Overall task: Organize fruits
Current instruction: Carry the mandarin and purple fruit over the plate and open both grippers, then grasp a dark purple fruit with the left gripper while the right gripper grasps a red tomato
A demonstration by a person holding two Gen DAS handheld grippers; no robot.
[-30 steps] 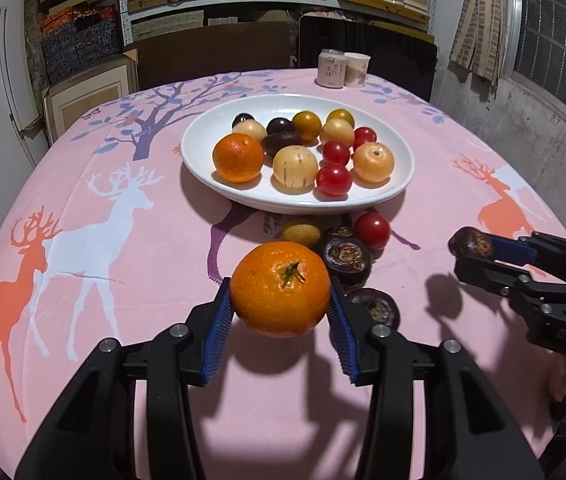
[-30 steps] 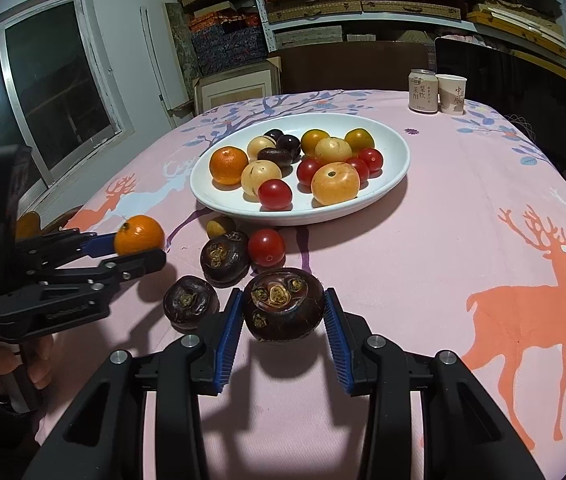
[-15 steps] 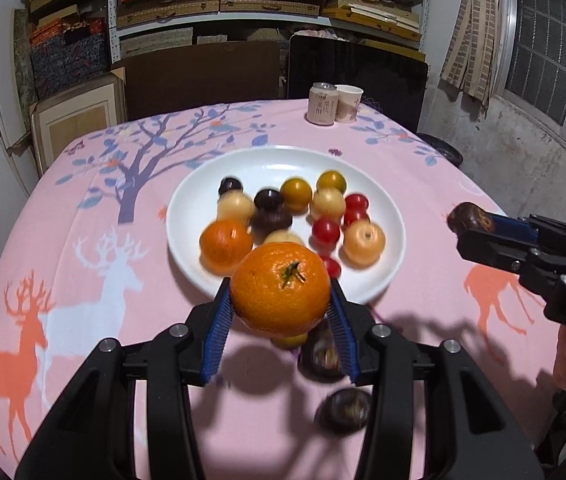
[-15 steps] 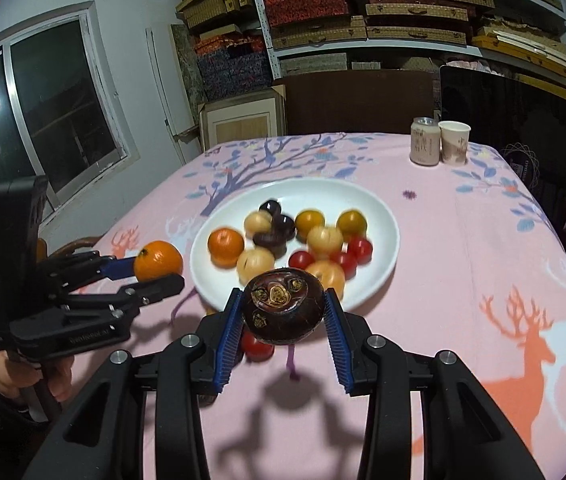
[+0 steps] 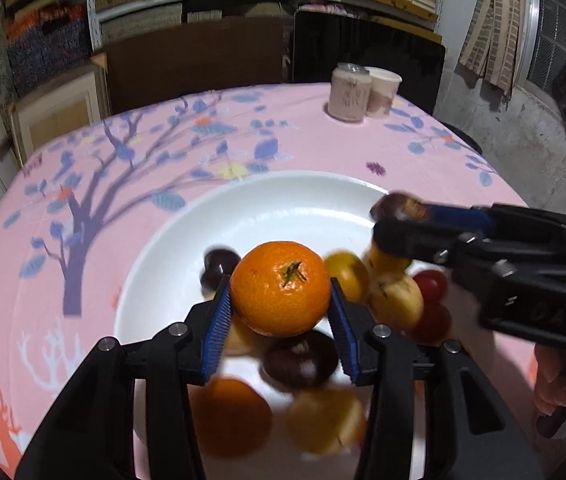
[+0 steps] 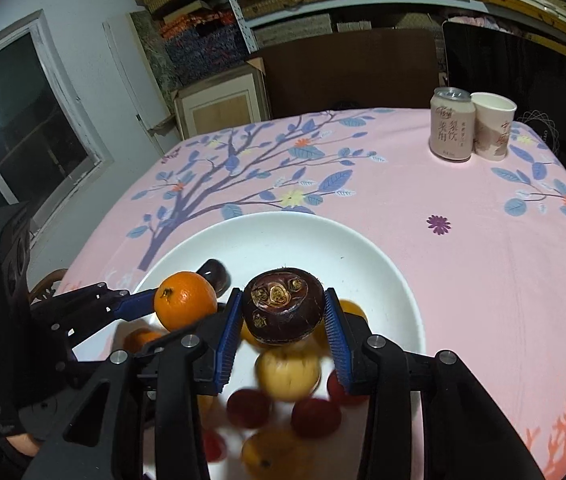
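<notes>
My left gripper (image 5: 281, 312) is shut on an orange mandarin (image 5: 280, 288) and holds it above the white plate (image 5: 187, 232). My right gripper (image 6: 283, 322) is shut on a dark brown water chestnut (image 6: 283, 304), also over the plate (image 6: 363, 248). Several fruits lie blurred in the plate below both grippers: yellow, red, orange and dark ones. In the left wrist view the right gripper (image 5: 393, 216) reaches in from the right with the dark fruit at its tip. In the right wrist view the left gripper (image 6: 171, 312) comes from the left with the mandarin (image 6: 185, 300).
A pink tablecloth (image 6: 463, 208) with tree and deer prints covers the table. A drink can (image 6: 451, 123) and a paper cup (image 6: 493, 126) stand at the far right of it. Dark chairs and stacked shelves stand behind. A hand (image 5: 555, 384) holds the right gripper.
Both grippers have moved forward from the near part of the table to over the plate, each keeping its fruit. The loose fruits in front of the plate have dropped out of view.
</notes>
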